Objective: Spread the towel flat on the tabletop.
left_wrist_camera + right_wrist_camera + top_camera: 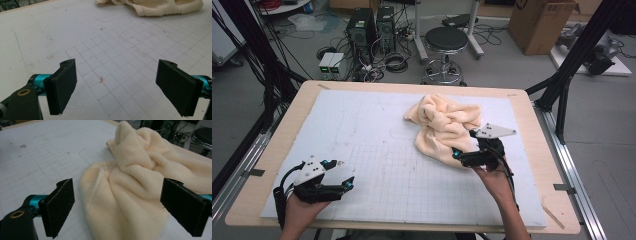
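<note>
A crumpled cream towel point(444, 125) lies on the right half of the white gridded board point(377, 130). My right gripper point(463, 144) is open at the towel's near edge, one jaw on each side of the bunched cloth. In the right gripper view the towel point(140, 170) sits between the wide-apart jaws of that gripper point(117, 207), and I cannot tell whether they touch it. My left gripper point(341, 174) rests open near the board's front left corner, far from the towel. Its own view has bare grid point(117, 57) between the jaws of the gripper point(117, 87) and the towel point(160, 6) far off.
The board lies on a wooden table point(277, 145). Beyond the far edge stand a black stool point(446, 40), computer towers point(369, 27) with cables, and a cardboard box point(539, 22). Black frame struts point(572, 60) rise at the right. A small red mark point(101, 80) sits on the grid.
</note>
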